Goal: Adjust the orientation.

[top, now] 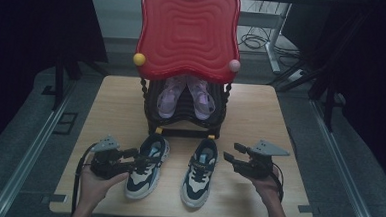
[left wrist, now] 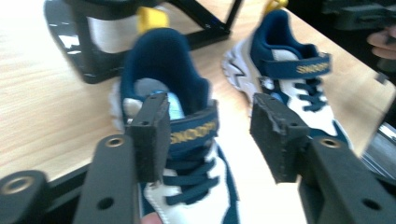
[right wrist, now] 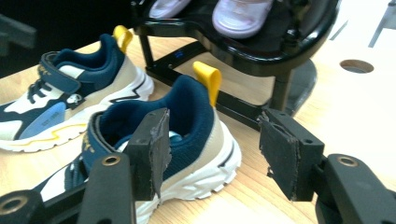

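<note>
Two navy, white and beige sneakers lie side by side at the front of the wooden table (top: 271, 112): the left sneaker (top: 147, 166) and the right sneaker (top: 200, 171). My left gripper (top: 137, 158) reaches the left sneaker (left wrist: 163, 70) from its left. Its jaws stand open, one pad over the shoe's mouth by the strap, the other above the gap between the shoes, not pressing. My right gripper (top: 232, 151) sits just right of the right sneaker (right wrist: 187, 107), open, one pad in front of the heel collar and the other off to the side.
A black shoe rack (top: 185, 113) with a red wavy top (top: 187, 30) stands behind the sneakers and holds a pair of pink shoes (top: 186, 95). Its base bars (right wrist: 243, 114) lie close behind the heels. Bare tabletop flanks the rack on both sides.
</note>
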The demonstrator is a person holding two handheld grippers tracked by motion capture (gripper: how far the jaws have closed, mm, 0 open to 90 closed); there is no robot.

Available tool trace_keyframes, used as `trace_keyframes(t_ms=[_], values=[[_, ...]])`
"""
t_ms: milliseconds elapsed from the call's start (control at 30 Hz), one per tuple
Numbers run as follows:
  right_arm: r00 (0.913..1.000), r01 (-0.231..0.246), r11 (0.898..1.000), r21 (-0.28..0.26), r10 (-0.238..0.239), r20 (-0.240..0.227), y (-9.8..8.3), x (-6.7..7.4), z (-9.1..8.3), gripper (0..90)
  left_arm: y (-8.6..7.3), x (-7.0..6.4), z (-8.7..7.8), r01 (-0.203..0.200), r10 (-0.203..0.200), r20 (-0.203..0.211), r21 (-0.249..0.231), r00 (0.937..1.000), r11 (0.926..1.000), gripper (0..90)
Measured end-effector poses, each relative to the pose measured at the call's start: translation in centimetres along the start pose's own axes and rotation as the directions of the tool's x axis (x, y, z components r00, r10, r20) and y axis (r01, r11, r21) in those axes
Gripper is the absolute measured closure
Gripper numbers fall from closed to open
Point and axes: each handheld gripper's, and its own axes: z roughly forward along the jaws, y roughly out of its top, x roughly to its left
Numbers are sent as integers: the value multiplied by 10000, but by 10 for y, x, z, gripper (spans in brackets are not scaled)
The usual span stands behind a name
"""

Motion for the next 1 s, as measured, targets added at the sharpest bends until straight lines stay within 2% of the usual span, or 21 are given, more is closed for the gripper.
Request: trace_keyframes(t_ms=[100, 267, 467, 733, 900, 1000], values=[[9998, -171, 9998, -51, 172, 117, -3, -3, -3, 422, 1, -7, 2, -176, 173, 303, 98, 9994, 9998, 584], [9992, -264, 9997, -20, 264, 287, -7, -6, -8, 417, 0, -14, 11, -231, 206, 618, 412, 9979, 9989, 744], [9984, -401, 9992, 70, 398, 409, -8, -8, -7, 417, -6, -27, 32, -414, 336, 860, 910, 9957, 9950, 869], [9969, -529, 9984, 217, 515, 591, -10, -10, -6, 417, -26, -39, 48, -402, 272, 754, 1776, 9968, 9833, 900], [9968, -518, 9984, 233, 503, 616, -11, -11, -6, 417, -35, -40, 49, -248, 162, 463, 1926, 9988, 9810, 900], [9969, -507, 9985, 221, 493, 609, -10, -10, -7, 417, -38, -41, 53, -313, 247, 338, 2119, 9991, 9768, 900]])
